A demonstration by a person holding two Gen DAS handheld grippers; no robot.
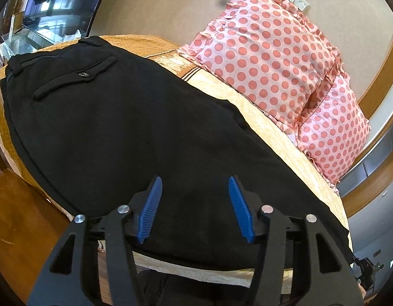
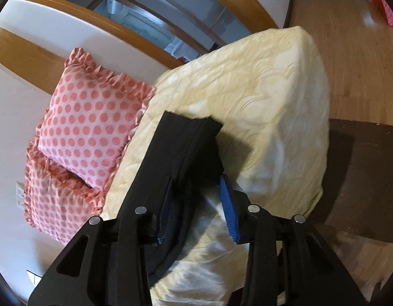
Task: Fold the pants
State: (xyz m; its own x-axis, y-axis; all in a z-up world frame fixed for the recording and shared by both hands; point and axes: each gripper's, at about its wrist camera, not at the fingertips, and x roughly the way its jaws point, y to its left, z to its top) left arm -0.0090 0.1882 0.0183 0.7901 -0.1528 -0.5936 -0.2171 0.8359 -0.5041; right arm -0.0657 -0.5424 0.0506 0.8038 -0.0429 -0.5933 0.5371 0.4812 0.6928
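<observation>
Left gripper [image 1: 195, 186] hovers spread over black pants [image 1: 114, 127].

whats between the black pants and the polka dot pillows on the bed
Only a bare strip of the yellow bedspread separates the black pants from the polka dot pillows. The left wrist view shows this best; nothing else sits in that gap.

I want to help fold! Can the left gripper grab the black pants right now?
Probably yes. The left gripper hangs open right over the black fabric pants, which lie flat on the yellow bedspread with nothing between.
</observation>
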